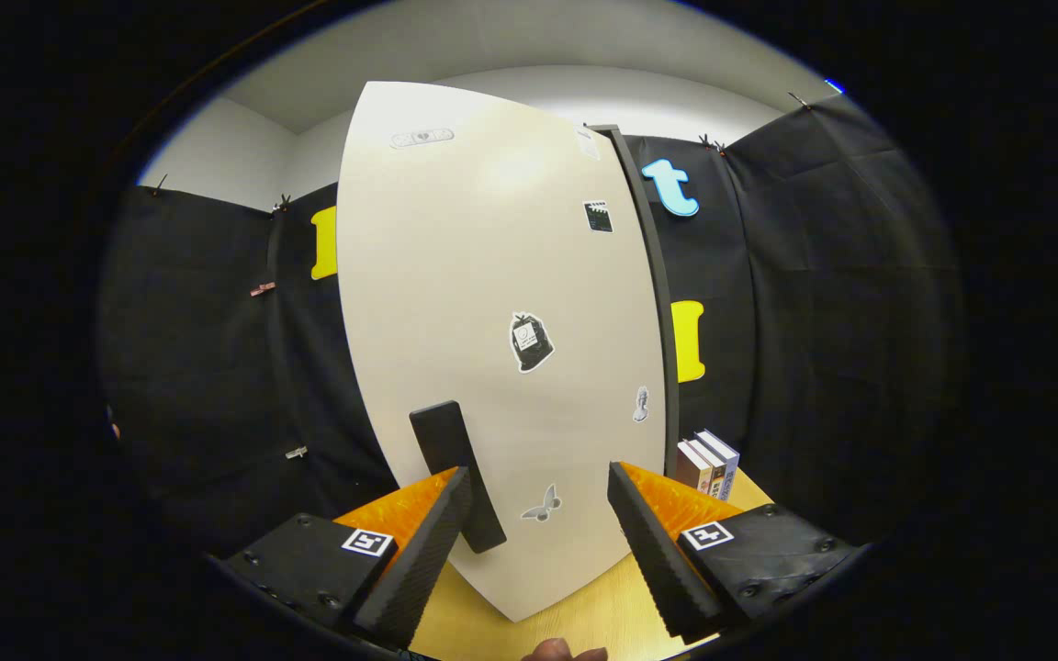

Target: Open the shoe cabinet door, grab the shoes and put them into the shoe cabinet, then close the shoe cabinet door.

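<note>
A tall cream cabinet door (483, 303) with several small stickers stands just ahead of me, its dark frame edge (653, 275) showing along its right side. A black bar handle (455, 473) sticks out low on the door, right beside my left fingertip (457, 496). My gripper (538, 491) is open, the fingers spread wide with only the door's face and a butterfly sticker between them. The handle lies at the inner edge of the left finger, not pressed from both sides. Whether the door is shut or ajar I cannot tell.
The cabinet stands on a light wooden table (584, 610). A few upright books (708, 464) sit to the right of the cabinet, just beyond my right finger. A fingertip of a person (566, 652) shows at the near table edge. Black cloth walls surround the booth.
</note>
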